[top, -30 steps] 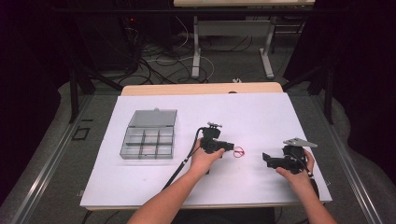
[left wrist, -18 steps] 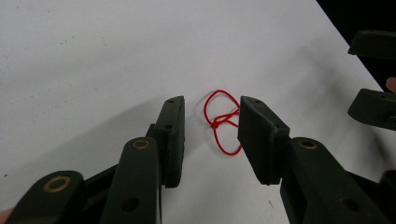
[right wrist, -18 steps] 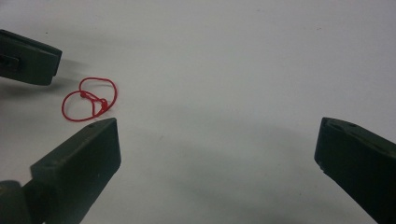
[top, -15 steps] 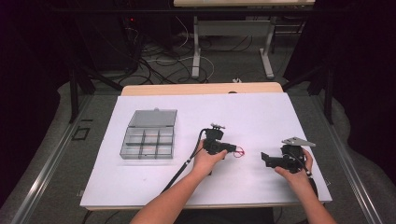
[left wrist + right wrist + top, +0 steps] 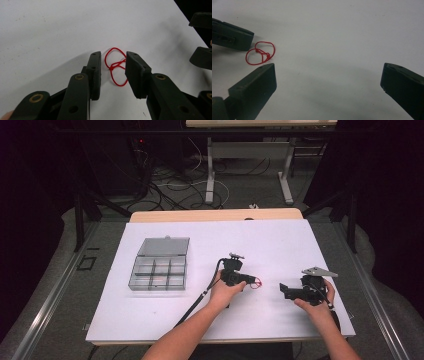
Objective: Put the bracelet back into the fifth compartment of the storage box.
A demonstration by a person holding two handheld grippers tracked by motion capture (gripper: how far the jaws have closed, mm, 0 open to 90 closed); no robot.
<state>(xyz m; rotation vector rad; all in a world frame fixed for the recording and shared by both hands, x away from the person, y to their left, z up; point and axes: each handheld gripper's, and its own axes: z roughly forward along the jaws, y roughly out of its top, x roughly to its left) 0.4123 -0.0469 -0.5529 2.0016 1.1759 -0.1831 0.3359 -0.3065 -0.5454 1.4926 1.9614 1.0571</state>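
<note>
Straddling red string [image 5: 115, 66], left gripper [image 5: 113, 75] parted.

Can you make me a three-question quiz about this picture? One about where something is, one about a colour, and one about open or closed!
1. Where is the string loop?
A. inside the grey box
B. on the white table between the left gripper's jaws
C. on the floor

2. What colour is the string loop?
A. red
B. blue
C. green

3. How is the right gripper?
A. shut on the string
B. shut on nothing
C. open

Answers: 1 B, the left gripper has one jaw on each side of the loop, which lies on the table, while the box sits apart. 2 A, it is bright red. 3 C, its jaws stand wide apart with nothing between.
</note>
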